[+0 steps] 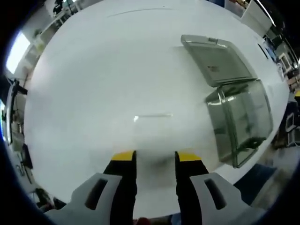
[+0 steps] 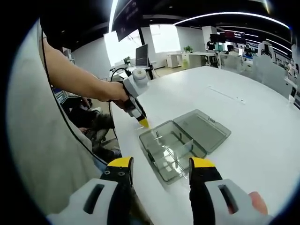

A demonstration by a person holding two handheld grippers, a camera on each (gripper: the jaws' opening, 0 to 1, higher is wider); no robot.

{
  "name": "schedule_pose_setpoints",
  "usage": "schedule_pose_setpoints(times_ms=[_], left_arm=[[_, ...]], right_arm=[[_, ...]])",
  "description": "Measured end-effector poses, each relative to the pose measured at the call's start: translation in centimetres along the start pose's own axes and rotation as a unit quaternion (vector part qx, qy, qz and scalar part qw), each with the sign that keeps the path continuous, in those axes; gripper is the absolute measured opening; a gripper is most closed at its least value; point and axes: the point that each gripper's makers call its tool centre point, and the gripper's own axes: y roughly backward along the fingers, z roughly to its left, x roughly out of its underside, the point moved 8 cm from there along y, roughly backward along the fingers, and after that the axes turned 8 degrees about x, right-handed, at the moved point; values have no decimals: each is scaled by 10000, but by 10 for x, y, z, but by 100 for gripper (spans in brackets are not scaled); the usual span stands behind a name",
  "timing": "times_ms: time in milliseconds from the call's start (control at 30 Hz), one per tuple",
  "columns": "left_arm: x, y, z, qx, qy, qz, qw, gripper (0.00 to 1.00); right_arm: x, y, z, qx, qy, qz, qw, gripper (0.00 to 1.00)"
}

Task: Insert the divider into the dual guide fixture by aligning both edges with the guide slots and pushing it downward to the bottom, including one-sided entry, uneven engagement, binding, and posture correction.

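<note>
Hovering over white table point(image 1: 93, 70), both grippers' fingers spread, empty; open clear box point(image 2: 180, 143) near table edge.

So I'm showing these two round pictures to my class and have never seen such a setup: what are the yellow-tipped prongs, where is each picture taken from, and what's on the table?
A person holds one set of tongs in each hand, and a camera rides on each, looking forward along its two yellow-tipped prongs. The left gripper view looks down past the left tongs, open and holding nothing, onto a white table. On it lie a clear plastic box with its lid swung open, and a thin clear strip, probably the divider, lying apart from the box. The right gripper view looks past the right tongs, also open and empty, at the same box. There you also see the person's hand holding the left tongs just beside the box.
</note>
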Motion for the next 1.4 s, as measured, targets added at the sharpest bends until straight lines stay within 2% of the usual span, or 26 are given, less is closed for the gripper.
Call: schedule_pose_setpoints(times_ms=[233, 733, 967, 1100, 1400], left_arm=[[0, 6, 0, 110, 113, -124, 9998, 28], [-11, 21, -8, 726, 278, -686, 9946, 28], [-14, 34, -19, 1087, 333, -963, 9888, 28], [-18, 40, -25, 1376, 390, -1198, 9824, 28], [-24, 54, -38, 1858, 519, -1461, 9703, 28]], right_arm=[[0, 1, -2, 22, -43, -39, 10000, 44], [1, 1, -7, 33, -201, -99, 9997, 44], [0, 1, -8, 1, -296, -156, 9994, 44], [-1, 1, -10, -5, -352, -188, 9992, 44], [-5, 3, -13, -49, -524, -318, 9981, 44]])
